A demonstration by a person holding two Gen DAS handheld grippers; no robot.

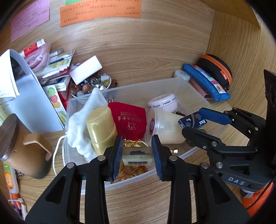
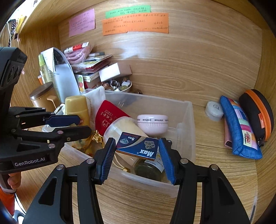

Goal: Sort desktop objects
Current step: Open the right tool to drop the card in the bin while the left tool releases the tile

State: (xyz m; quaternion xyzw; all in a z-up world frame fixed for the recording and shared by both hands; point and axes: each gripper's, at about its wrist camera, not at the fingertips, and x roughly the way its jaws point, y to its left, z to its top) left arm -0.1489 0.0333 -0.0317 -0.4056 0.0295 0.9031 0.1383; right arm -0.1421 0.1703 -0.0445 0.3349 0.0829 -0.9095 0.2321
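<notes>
Wooden desk: one bin, two grippers.

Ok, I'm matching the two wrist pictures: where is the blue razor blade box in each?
Left wrist: blue razor blade box at right of centre, in the right tool, over the clear bin.
Right wrist: low centre, box clamped between the pads.
Shared landmark: orange note on the back wall.

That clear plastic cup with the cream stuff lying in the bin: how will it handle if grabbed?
The clear cup lies on its side in the bin, so a nudge would probably roll it. Its smooth, thin-looking wall may slip or flex under the tongs. The pale filling suggests some weight; whether the lid seals is unclear.
</notes>
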